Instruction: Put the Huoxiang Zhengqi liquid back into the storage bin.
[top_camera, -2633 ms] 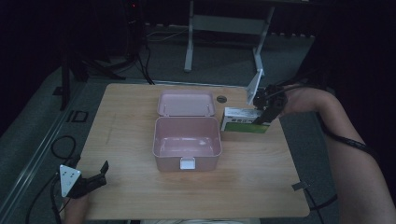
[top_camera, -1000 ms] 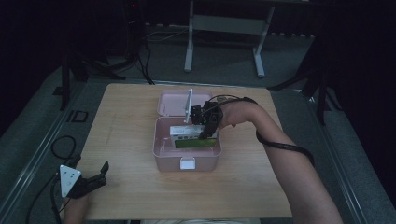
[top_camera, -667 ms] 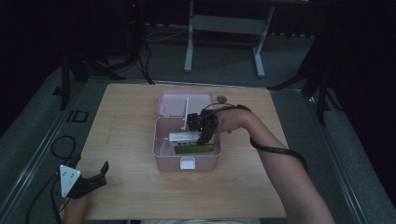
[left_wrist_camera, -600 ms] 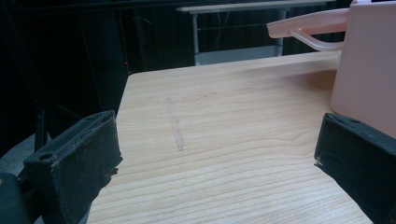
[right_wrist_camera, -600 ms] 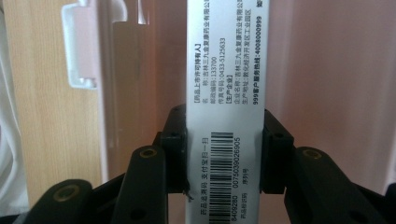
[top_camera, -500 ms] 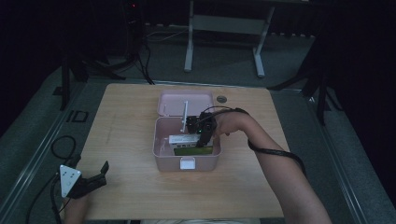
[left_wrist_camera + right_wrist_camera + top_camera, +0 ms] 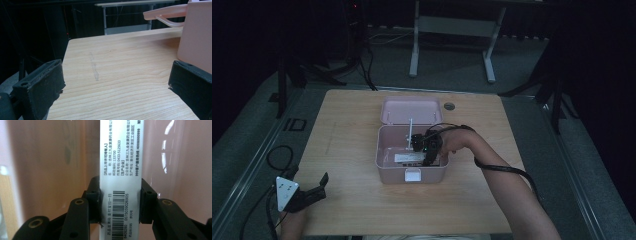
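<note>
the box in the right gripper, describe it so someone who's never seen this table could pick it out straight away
On the wooden table sits an open pink plastic bin with its lid leaning back behind it. Down inside the bin, the right gripper is clamped on a slim white carton. It alone carries a barcode and printed black text along its narrow side.

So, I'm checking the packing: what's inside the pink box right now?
Inside the pink box is a white carton with a barcode, clamped by the right gripper. The hand and gripper cover part of the box floor, so anything beneath is hidden.
</note>
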Demonstrator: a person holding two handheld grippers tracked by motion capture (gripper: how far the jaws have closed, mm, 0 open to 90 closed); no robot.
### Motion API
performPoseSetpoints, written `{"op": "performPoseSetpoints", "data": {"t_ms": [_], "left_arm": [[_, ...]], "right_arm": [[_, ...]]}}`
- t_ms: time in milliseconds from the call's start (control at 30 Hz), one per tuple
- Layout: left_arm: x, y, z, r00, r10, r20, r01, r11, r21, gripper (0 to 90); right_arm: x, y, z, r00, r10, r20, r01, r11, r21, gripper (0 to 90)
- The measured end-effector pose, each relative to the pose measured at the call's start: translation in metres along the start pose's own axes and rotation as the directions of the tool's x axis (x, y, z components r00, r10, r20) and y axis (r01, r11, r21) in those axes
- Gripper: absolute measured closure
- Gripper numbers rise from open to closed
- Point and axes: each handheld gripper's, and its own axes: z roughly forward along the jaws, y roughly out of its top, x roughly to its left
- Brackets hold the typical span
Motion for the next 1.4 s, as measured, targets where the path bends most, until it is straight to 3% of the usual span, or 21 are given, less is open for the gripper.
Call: {"op": "performPoseSetpoints", "data": {"t_ms": [367,633,1100,1300,1400], "left_arm": [[0.000,0.000,0.000,1.0000,0.000,0.000,0.000,1.0000,0.000,0.3],[0.000,0.000,0.000,1.0000,0.000,-0.001,0.000,1.0000,0.000,0.3],[-0.001,0.000,0.000,1.0000,0.000,-0.004,0.000,1.0000,0.001,0.3],[0.000,0.000,0.000,1.0000,0.000,-0.003,0.000,1.0000,0.000,0.3],[0.000,0.000,0.000,1.0000,0.000,-0.003,0.000,1.0000,0.000,0.3]], "right_arm": [[-0.001,-0.002,0.007,1.0000,0.001,-0.009,-0.001,0.998,0.069,60.6],[-0.001,-0.004,-0.011,1.0000,0.007,-0.001,-0.006,0.997,0.082,55.1],[0.000,-0.025,-0.067,0.9949,0.038,0.094,-0.035,0.999,-0.033,42.4],[-0.005,-0.044,-0.089,0.9866,0.085,0.139,-0.070,0.992,-0.109,36.9],[-0.008,-0.058,-0.097,0.9815,0.122,0.147,-0.099,0.982,-0.158,31.3]]}}
